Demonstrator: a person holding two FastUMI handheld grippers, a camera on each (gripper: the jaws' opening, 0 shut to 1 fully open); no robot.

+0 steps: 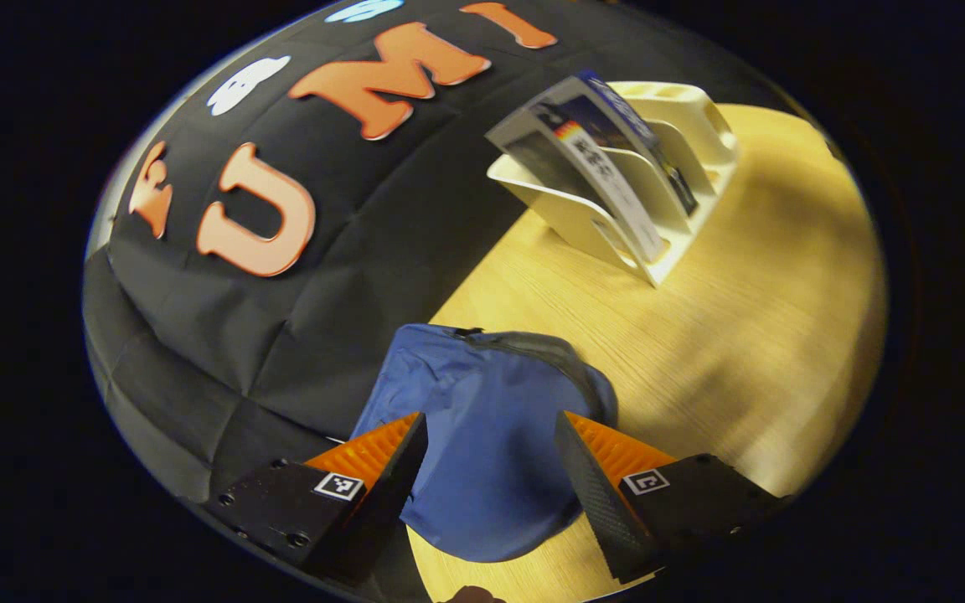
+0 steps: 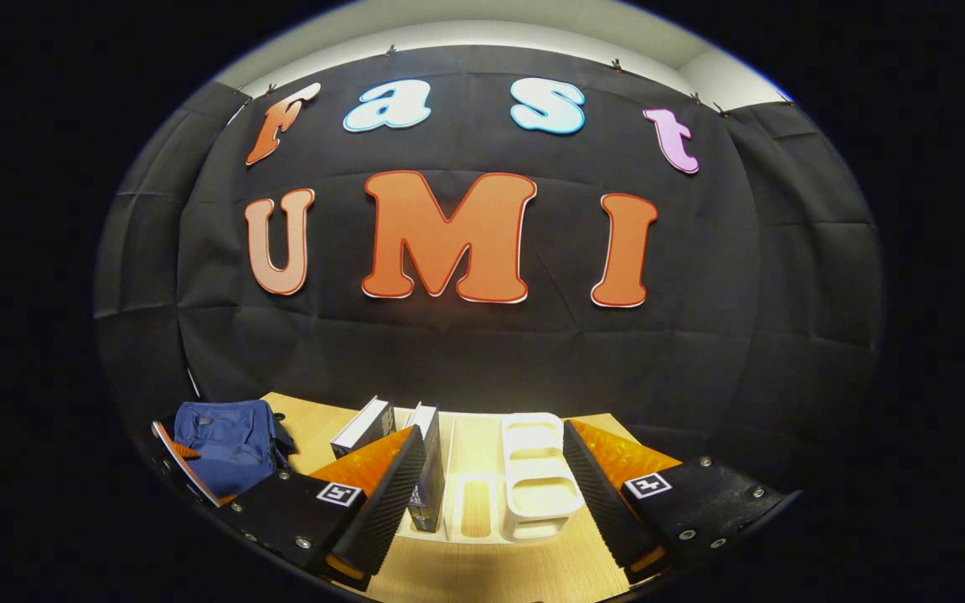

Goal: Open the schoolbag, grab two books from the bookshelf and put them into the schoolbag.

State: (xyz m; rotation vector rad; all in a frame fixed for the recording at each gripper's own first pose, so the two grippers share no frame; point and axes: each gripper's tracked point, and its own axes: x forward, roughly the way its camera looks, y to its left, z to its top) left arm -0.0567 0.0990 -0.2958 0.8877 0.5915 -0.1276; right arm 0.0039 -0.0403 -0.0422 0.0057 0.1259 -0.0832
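While both sets of jaws stand wide apart with nothing between them, the risks are mostly ahead. Left gripper (image 1: 491, 456) hovers over the schoolbag (image 1: 487, 435), a soft blue lump lying near the table's (image 1: 742, 335) edge by the booth wall; right gripper (image 2: 495, 481) faces the bookshelf (image 2: 533, 477), a white slotted rack farther along the same wall-side edge, well apart from the bag.

Likely trouble, as I judge it:
- Bag looks closed, zipper line running along its far rim. Fabric is limp, so a pinch could take cloth rather than the pull, or drag the whole bag toward the table edge instead of opening it. Zipper pull too small to make out.
- Two books (image 2: 428, 469) lean in the rack's left-hand slots, as seen in the right gripper view, and look close together at their tops. Closing on one could catch the neighbour or tip both. The rack looks light and may slide or lift when a book is pulled out at an angle.
- A tilted book gripped near a corner could pivot and slip.

Orientation: in the right gripper view the rack's long axis runs away from the camera toward the wall, slots crossing it. Books stand on edge, tilted, not upright, top edges leaning left in that view. Bag's long axis runs roughly away from the left gripper, zipper end toward the wall.
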